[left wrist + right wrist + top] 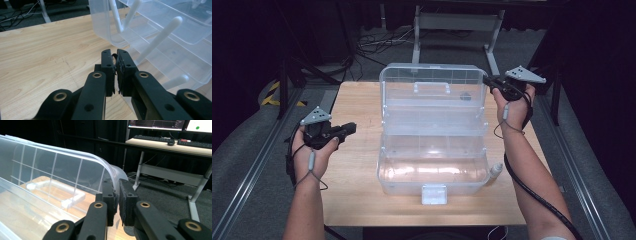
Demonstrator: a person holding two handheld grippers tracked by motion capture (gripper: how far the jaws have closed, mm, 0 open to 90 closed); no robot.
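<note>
Clear tool box sits mid-bench, lid stood open at the back, long axis across you. Your R gripper is at the lid's right top corner, fingers clenched on its rim. L gripper lies left of box, apart, fingers clenched, empty. Box: see-through, trays fanned out, white latch at front.

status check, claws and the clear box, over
Left claw shut, empty, over the table beside the box. Right claw shut on the rim of the open lid. Small bottle at the box's right corner, nothing blocking.
</note>
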